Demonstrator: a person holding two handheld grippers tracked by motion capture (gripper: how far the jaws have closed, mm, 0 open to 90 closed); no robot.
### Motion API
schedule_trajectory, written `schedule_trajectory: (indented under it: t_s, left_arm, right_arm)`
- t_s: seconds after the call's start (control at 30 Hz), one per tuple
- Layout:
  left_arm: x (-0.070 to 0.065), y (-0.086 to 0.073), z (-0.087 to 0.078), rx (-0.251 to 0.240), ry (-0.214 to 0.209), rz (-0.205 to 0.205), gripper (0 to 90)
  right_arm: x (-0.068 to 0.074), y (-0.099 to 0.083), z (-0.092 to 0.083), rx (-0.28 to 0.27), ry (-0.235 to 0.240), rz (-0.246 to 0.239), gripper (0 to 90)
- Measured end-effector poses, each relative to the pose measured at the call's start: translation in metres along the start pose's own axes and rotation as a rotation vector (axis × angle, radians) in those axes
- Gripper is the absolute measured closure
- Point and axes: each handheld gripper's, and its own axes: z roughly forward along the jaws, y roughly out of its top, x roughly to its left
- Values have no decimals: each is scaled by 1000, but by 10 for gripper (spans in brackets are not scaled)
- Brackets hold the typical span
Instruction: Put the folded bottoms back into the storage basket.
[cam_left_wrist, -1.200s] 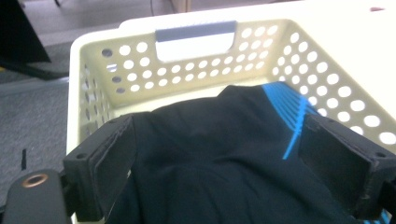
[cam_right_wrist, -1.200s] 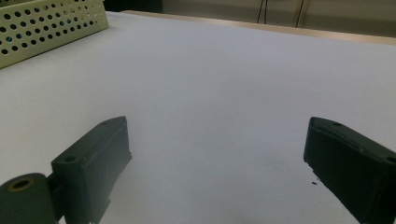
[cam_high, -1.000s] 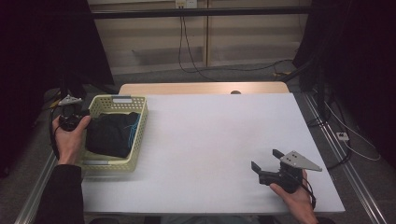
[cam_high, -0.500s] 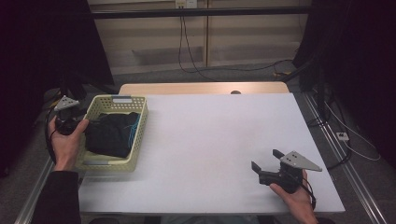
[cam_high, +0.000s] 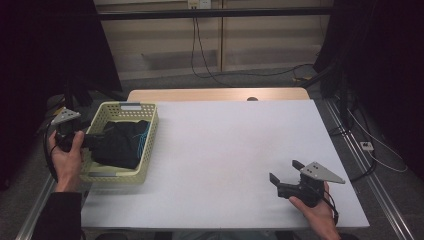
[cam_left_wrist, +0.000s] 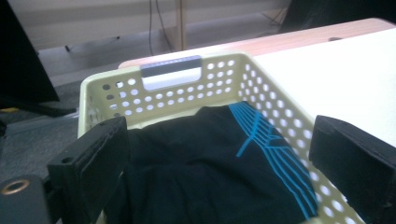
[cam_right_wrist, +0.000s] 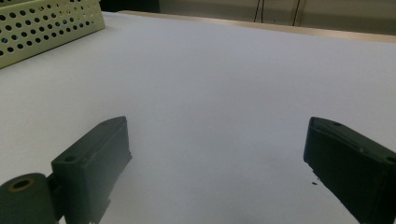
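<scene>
Fingers (cam_left_wrist: 93, 158) of the left gripper (cam_left_wrist: 219, 168) stand wide apart and have just been opening; the black garment (cam_left_wrist: 205, 172) lies between and beyond them, and neither finger presses on it. This garment, dark with thin blue stripes along one edge, is bunched inside the pale yellow basket (cam_left_wrist: 280, 107), whose perforated walls rise around it and whose far wall carries a grey handle strip (cam_left_wrist: 171, 78). In the high view the left gripper (cam_high: 92, 141) reaches over the basket's left rim from outside, held level in the person's left hand (cam_high: 66, 157), with a grey three-cornered plate on top. The basket (cam_high: 115, 176) sits on the white tabletop (cam_high: 225, 145) at its left edge, and the garment (cam_high: 120, 145) fills most of it.

Fingers (cam_right_wrist: 93, 154) of the right gripper (cam_right_wrist: 219, 158) are also spread wide, with nothing between them, low over bare tabletop. In the high view the right gripper (cam_high: 286, 171) rests near the tabletop's near right corner, held in the person's right hand (cam_high: 312, 212) and pointing left, well apart from the basket. Past the tabletop's far edge lies a floor with dark cables (cam_high: 235, 75).
</scene>
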Motion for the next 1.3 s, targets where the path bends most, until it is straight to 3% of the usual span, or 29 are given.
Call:
schedule_trajectory:
  t_s: [0.03, 0.1, 0.2, 0.3, 0.5, 0.6, 0.77, 0.93, 1.1, 1.3]
  left_arm:
    - [-2, -1, -3, -6, 19, 9, 48]
    - [-2, -3, -10, -25, 2, 5, 47]
    - [-2, -6, -19, -47, 28, -9, 46]
    - [-3, -8, -25, -50, 56, -5, 44]
    - [-7, -17, -34, -60, 70, 9, 43]
    - [-8, -25, -35, -40, 57, 8, 42]
    - [-5, -37, -35, -10, 70, 2, 42]
    - [-6, -46, -40, -20, 60, -32, 39]
    - [-13, -50, -51, -33, 84, -23, 40]
    - [-28, -52, -63, -50, 77, -4, 39]
  right_arm:
    - [0, 0, 0, 3, 0, 5, 72]
    - [0, 0, 1, 4, -4, 4, 72]
    - [-1, 0, 2, 2, -3, 6, 72]
    - [-2, 0, 2, 1, -3, 20, 72]
    - [-3, 1, 3, -3, -6, 25, 71]
    - [-2, 2, 3, -5, -5, 17, 71]
    - [-3, 2, 3, -3, -10, 21, 71]
    - [-2, 2, 3, -1, -7, 17, 71]
    - [-3, 1, 2, -4, -4, 15, 70]
    - [-1, 2, 4, -3, 2, 10, 70]
